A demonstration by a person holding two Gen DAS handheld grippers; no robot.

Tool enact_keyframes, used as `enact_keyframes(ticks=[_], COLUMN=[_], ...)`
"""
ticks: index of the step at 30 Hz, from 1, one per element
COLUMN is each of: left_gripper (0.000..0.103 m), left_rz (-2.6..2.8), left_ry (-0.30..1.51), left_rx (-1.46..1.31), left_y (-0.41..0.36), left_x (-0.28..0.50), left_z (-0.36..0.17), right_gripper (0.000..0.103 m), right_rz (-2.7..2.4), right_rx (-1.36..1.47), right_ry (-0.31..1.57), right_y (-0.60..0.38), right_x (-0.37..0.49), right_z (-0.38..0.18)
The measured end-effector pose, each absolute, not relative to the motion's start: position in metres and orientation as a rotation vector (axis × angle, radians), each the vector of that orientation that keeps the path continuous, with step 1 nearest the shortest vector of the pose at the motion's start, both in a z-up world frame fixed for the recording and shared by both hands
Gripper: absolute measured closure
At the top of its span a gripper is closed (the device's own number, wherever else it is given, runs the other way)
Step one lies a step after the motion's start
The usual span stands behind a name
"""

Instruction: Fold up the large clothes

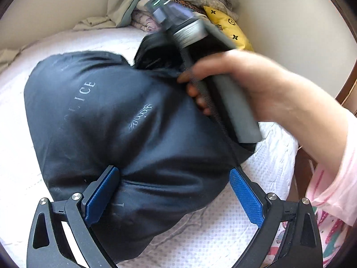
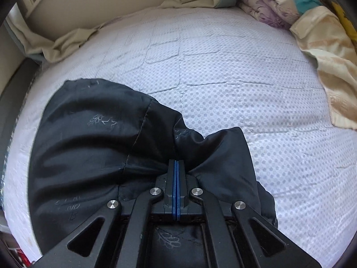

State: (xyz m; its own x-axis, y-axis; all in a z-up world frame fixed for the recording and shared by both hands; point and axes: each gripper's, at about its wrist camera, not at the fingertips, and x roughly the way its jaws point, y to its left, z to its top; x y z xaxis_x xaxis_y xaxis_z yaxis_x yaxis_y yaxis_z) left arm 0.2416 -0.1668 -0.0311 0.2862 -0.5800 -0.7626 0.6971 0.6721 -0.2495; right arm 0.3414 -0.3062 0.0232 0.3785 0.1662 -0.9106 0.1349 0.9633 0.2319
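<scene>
A dark navy garment (image 1: 125,120) with pale lettering and leaf prints lies bunched on the white quilted bed (image 1: 200,234). My left gripper (image 1: 176,189) is open and straddles its near edge; the left pad touches the cloth and the right pad stands apart from it. A hand (image 1: 256,84) holds the right gripper's grey handle (image 1: 236,107) over the garment's far side. In the right wrist view my right gripper (image 2: 176,167) is shut, blue pads together, with a pucker of the garment (image 2: 93,138) pinched at its tips.
Rolled quilts and blankets (image 2: 274,6) pile up at the bed's head, with a yellow cushion (image 1: 227,26) beside them. A crumpled beige sheet (image 2: 67,42) lines the far edge by the wall. A pink printed sleeve (image 1: 330,201) is at the right.
</scene>
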Motion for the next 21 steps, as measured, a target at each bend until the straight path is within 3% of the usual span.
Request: enact_keyframes(ticks=[3,4,6,9,12,15,21], left_gripper=[0.003,0.003,0.003,0.003,0.003,0.003,0.004], left_rz=[-0.846,-0.840,-0.827,-0.820,-0.815,-0.815,-0.851], left_ry=[0.947,0.943,0.942,0.947,0.952,0.954,0.994], left_rx=[0.160,0.168,0.172,0.160,0.155,0.148,0.053], left_y=[-0.167,-0.169,-0.168,-0.167,-0.168,-0.168,-0.151], left_x=[0.235,0.234,0.233,0.233,0.234,0.234,0.240], left_z=[-0.031,-0.031,-0.031,-0.030,-0.030,-0.029,-0.019], right_gripper=[0.100,0.086,0.074,0.074,0.076,0.079,0.079], right_rz=[0.041,0.061,0.085,0.124,0.147,0.065,0.044], right_rx=[0.354,0.368,0.337,0.286,0.221,0.087,0.217], right_ry=[1.154,1.123,1.038,0.993,1.024,1.080,1.196], right_y=[-0.315,-0.317,-0.316,-0.306,-0.288,-0.283,-0.302], right_x=[0.323,0.315,0.285,0.240,0.204,0.190,0.186], right_z=[0.063,0.079,0.119,0.151,0.150,0.127,0.061])
